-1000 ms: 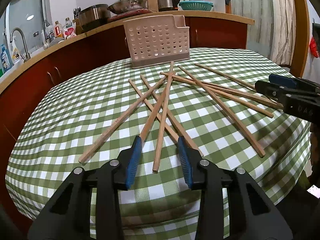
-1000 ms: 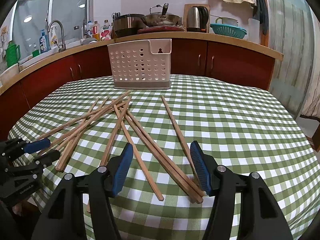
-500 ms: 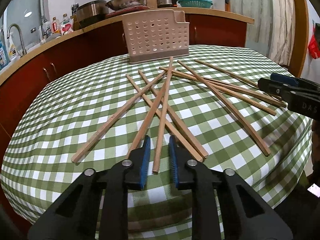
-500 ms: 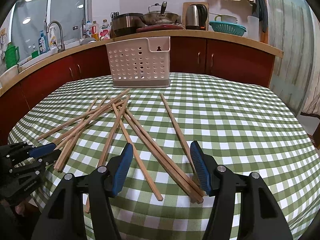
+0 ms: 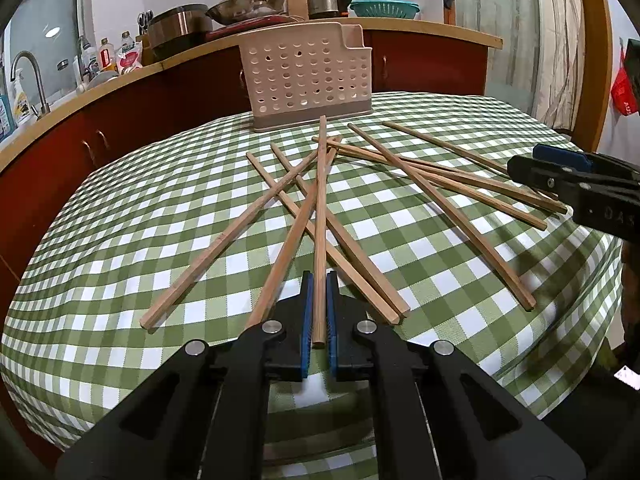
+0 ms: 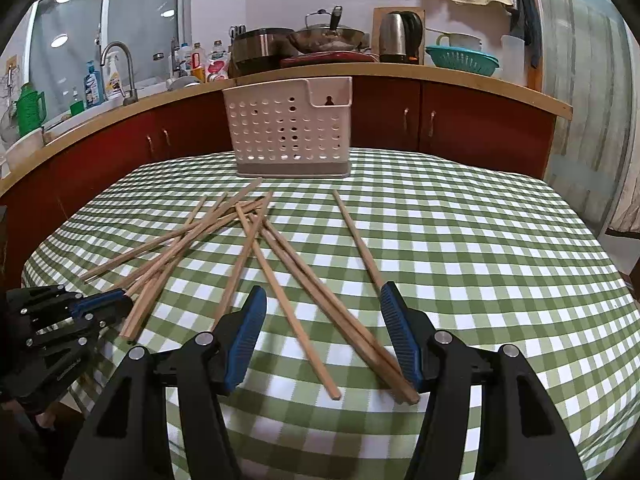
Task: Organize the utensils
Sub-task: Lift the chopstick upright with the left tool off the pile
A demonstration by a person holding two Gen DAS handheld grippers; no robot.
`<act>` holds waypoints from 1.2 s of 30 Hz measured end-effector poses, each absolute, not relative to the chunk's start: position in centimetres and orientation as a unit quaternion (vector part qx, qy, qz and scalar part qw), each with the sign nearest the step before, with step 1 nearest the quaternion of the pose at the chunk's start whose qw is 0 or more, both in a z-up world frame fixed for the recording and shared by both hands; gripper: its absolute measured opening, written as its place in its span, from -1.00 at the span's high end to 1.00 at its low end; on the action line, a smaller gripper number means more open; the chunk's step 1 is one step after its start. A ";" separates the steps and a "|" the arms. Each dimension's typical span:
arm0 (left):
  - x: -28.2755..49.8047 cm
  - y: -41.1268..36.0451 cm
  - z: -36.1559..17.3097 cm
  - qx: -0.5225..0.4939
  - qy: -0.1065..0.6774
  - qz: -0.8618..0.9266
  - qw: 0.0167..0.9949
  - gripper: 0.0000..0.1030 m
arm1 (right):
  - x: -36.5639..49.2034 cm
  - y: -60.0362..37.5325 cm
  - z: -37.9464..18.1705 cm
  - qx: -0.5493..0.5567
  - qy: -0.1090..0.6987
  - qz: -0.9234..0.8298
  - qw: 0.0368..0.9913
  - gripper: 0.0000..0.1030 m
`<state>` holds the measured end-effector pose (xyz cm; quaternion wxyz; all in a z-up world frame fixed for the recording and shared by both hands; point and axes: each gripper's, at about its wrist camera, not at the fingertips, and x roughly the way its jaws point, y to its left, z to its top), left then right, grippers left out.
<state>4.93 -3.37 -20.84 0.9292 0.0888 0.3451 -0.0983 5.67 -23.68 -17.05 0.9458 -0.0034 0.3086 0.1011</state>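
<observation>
Several wooden chopsticks lie scattered and crossed on the green checked tablecloth (image 5: pixel 120 220). My left gripper (image 5: pixel 319 280) is shut on the near end of one chopstick (image 5: pixel 320 200), which points away toward the perforated pale utensil basket (image 5: pixel 306 76) at the far side of the table. The held stick rests across other sticks. My right gripper (image 6: pixel 322 300) stands open near the table's front edge, and a few chopsticks (image 6: pixel 304 272) lie on the cloth between its blue pads without touching them. In the right wrist view my left gripper (image 6: pixel 120 300) shows at the lower left, the basket (image 6: pixel 290 128) straight ahead.
Red cabinets under a wooden counter (image 6: pixel 480 88) curve behind the table, carrying a kettle (image 6: pixel 400 36), pots, bottles, a teal colander and a sink tap (image 6: pixel 120 64). A curtain hangs at the right. The round table's edge drops off just before both grippers.
My left gripper's jaws closed from wide apart onto the near end of the middle chopstick. The right gripper kept still and open.
</observation>
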 end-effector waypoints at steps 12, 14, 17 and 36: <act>4.6 -3.0 -20.1 0.083 0.340 -0.097 0.932 0.87 | 4.3 -21.5 -17.3 -0.011 0.314 0.138 0.939 0.12; 4.6 -2.9 -20.1 0.082 0.341 -0.098 0.932 0.87 | 3.9 -20.6 -17.9 -0.016 0.323 0.155 0.933 0.19; 4.5 -2.8 -20.1 0.082 0.341 -0.095 0.932 0.87 | 3.5 -19.2 -18.8 -0.026 0.336 0.177 0.925 0.23; 4.3 -2.4 -19.2 0.078 0.324 -0.088 0.939 0.87 | 2.6 -20.1 -18.6 -0.017 0.320 0.167 0.932 0.86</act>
